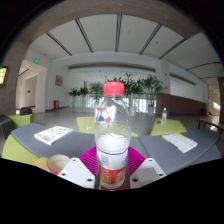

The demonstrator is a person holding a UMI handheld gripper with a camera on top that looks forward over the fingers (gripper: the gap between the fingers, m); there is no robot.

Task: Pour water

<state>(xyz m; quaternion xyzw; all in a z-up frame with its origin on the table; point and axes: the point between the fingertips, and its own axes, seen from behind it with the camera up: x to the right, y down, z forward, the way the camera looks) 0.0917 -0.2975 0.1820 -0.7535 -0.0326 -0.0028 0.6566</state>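
A clear bottle (112, 135) with a red cap (114, 88) stands upright between the fingers of the gripper (112, 170), which closes on its lower part; the pink pads (90, 158) press it from both sides. A label with red, white and blue marks wraps its middle, a second red-and-white band its base. The water level cannot be told.

From the left: a yellow-green mat (18, 148) lies on the grey table (150, 145), with a white paper (52, 134) on it. A pale round thing (58, 163) sits just left of the fingers. Right of the bottle lies another paper (181, 142), and a small bottle (164, 118) stands farther back.

Beyond is a wide hall: a green sign (37, 61) on the left wall, potted plants (130, 92) before bright windows, and a panelled ceiling (112, 35).
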